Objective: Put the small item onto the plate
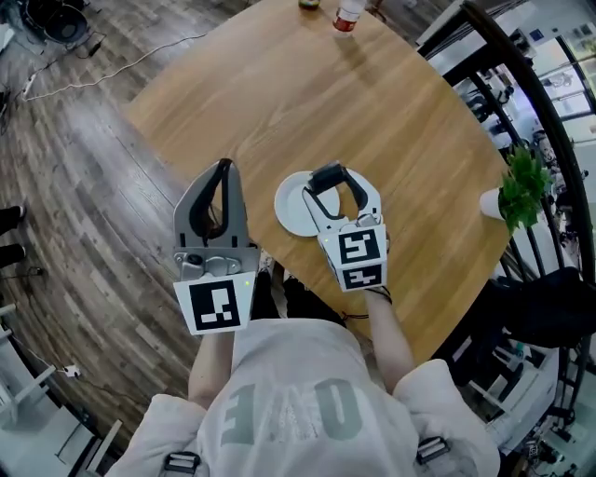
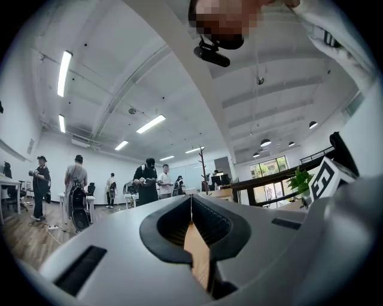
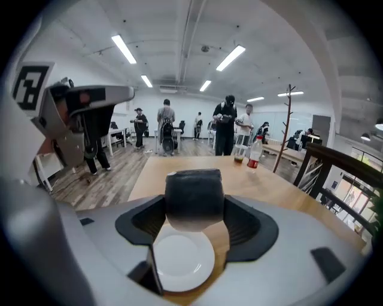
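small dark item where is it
Head view: the small dark item is clamped in the right tool, above the white plate by the table's near edge.

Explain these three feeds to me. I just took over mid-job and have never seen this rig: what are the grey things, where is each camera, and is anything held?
There is no robot arm here: a person holds a two-jaw gripper in each hand. The top-down picture comes from a camera on the person's head. The other two cameras ride on the grippers and look along their jaws. Below is a round wooden table with a white plate on it and a bottle at its far edge. The right gripper is shut on a small dark item, held over the plate. The left gripper is shut with nothing in it, off to the plate's left.
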The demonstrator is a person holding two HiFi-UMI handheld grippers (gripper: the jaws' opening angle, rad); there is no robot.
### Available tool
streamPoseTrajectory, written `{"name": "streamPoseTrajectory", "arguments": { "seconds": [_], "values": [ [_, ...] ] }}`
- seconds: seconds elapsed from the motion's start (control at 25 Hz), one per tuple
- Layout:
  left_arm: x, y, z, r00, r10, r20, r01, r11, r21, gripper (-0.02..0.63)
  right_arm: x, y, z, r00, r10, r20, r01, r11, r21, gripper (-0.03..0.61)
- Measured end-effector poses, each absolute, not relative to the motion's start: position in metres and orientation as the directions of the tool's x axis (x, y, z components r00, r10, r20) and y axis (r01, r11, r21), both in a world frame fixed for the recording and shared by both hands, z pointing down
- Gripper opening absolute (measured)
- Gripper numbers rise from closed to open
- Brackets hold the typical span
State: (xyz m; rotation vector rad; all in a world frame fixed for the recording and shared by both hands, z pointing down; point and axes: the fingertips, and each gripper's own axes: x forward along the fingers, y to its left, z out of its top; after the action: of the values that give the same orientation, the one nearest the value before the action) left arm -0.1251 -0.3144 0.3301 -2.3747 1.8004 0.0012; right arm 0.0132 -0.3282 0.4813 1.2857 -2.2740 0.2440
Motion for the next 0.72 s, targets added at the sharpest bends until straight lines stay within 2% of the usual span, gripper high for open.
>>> {"name": "streamPoseTrajectory", "arguments": {
  "seconds": [0.16, 0.4, 0.72],
  "values": [
    [-0.134, -0.315, 0.346, 0.268, -0.961, -0.062, -0.959, -0.26, -0.114, 0.009, 0.012, -0.321, 0.538, -0.382, -0.648, 0.659, -0.825, 0.561, 0.073, 0.304],
    [-0.145, -0.321, 0.36, 0.253, -0.967, -0.04, -0.963, -0.248, -0.104, 0.009, 0.009, -0.309, 0.592, -0.34, -0.482, 0.808, -0.81, 0.587, 0.009, 0.304],
    [-0.149, -0.323, 0.38, 0.246, -0.969, -0.003, -0.966, -0.245, -0.075, 0.009, 0.008, -0.298, 0.629, -0.298, -0.37, 0.88, -0.795, 0.606, -0.014, 0.304]
  ]
}}
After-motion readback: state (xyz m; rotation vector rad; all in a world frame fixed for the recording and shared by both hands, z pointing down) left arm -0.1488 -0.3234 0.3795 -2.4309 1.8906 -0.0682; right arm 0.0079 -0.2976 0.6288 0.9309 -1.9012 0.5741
